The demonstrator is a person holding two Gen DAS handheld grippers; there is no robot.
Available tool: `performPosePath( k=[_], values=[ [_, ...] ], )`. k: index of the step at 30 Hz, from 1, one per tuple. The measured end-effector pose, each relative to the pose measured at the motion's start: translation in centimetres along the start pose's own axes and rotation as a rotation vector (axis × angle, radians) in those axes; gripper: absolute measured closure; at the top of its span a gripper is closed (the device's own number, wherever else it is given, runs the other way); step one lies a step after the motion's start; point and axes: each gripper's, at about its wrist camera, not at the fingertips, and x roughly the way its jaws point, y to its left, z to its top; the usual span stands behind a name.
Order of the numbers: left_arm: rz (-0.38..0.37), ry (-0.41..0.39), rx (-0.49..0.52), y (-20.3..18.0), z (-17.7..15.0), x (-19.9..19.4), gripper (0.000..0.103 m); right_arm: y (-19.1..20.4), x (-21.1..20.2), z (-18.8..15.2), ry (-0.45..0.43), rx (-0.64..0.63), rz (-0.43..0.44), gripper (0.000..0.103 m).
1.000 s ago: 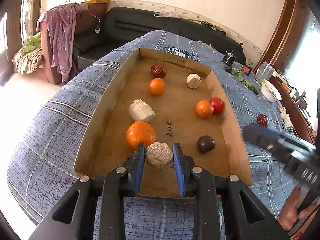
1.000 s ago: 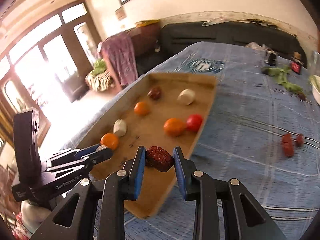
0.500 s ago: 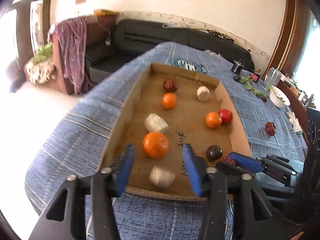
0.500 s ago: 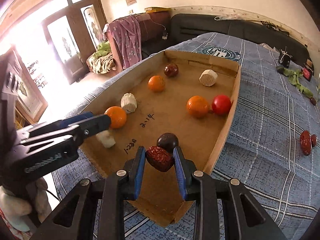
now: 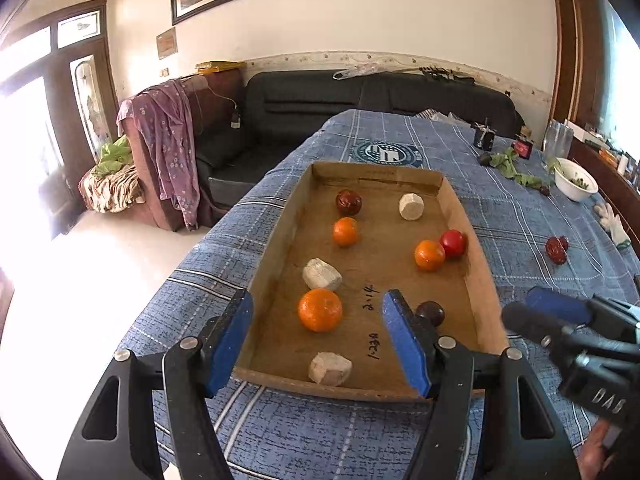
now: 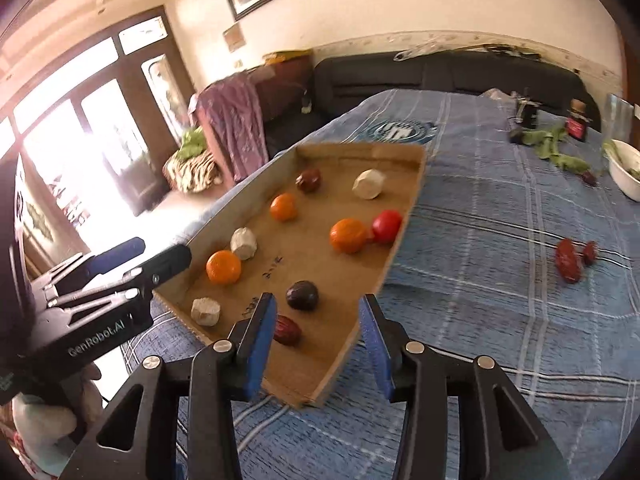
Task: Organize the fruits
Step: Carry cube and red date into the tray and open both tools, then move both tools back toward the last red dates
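Observation:
A shallow cardboard tray (image 5: 484, 280) (image 6: 408, 200) on the blue checked cloth holds oranges, pale lumps, a red tomato and dark fruits. My left gripper (image 5: 318, 344) is open and empty above the tray's near end; the pale lump (image 5: 330, 368) lies below it beside an orange (image 5: 320, 310). My right gripper (image 6: 318, 340) is open and empty over the tray's near corner; the red date (image 6: 287, 330) lies in the tray by its left finger, near a dark round fruit (image 6: 302, 295). Two red dates (image 6: 570, 260) (image 5: 557, 249) lie on the cloth to the right.
A white bowl (image 5: 576, 184) (image 6: 626, 172), green leaves (image 6: 556, 152), small bottles and a glass stand at the table's far right. A black sofa (image 5: 360, 96) and a chair draped with purple cloth (image 5: 168, 152) stand beyond the table.
Both grippers opened and pulled back. The left let go of the pale lump and the right let go of the red date; both now lie in the tray's near end.

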Motion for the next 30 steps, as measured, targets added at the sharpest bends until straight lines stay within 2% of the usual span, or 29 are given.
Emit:
performPosePath(
  k=[2,4,5,15,21,26,30],
  values=[
    [-0.001,0.003,0.011,-0.4,0.0,0.0,0.036,-0.7,-0.6,0.0,-0.011,0.026,-0.005,0.053],
    [-0.005,0.006,0.023,-0.8,0.0,-0.2,0.036,-1.5,-1.2,-0.1,-0.021,0.054,-0.009,0.043],
    [-0.007,0.007,0.028,-1.0,0.0,-0.2,0.036,-1.8,-1.4,-0.2,-0.025,0.066,-0.008,0.041],
    [-0.032,0.032,0.061,-2.3,0.0,-0.6,0.036,-3.4,-2.5,-1.0,-0.033,0.101,-0.023,0.041],
    [-0.063,0.039,0.085,-3.5,0.5,-0.6,0.036,-5.8,-3.4,-1.2,-0.042,0.141,-0.054,0.040],
    [-0.127,0.032,0.113,-5.7,1.6,-0.7,0.035,-10.1,-5.4,-0.9,-0.060,0.187,-0.145,0.040],
    [-0.233,0.055,0.129,-8.6,2.2,0.1,0.033,-14.3,-6.6,-0.2,-0.055,0.220,-0.250,0.039]
  ],
)
